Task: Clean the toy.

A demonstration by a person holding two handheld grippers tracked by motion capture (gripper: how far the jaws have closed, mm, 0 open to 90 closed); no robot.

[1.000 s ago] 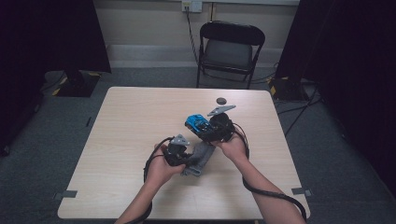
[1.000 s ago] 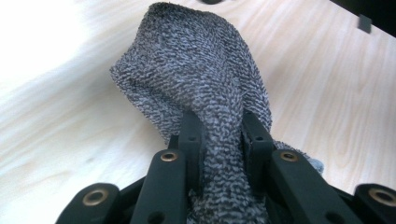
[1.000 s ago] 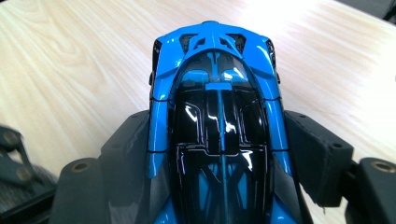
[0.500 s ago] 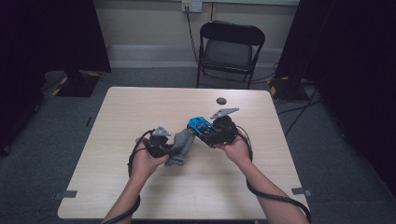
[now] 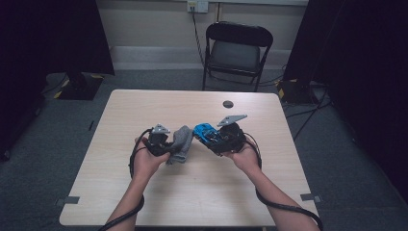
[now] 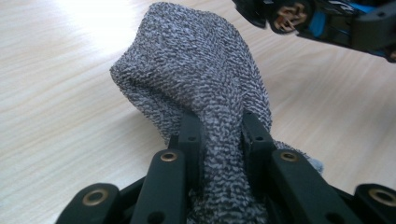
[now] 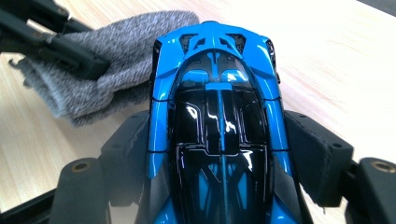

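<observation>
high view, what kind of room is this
Probably a recording or lab room, not a home: black curtains, a lone folding chair against a bare wall, grey carpet, and one plain wooden table.

The right gripper [image 7: 219,186] is clamping a blue and black toy car [image 7: 217,126] by its two sides, the car's roof facing the camera. A grey knitted cloth [image 7: 121,56] is lying just beside the car's far end (it seems to be touching it), and the left gripper [image 7: 51,39] is pinching this cloth above the wooden table [image 7: 336,60].
</observation>
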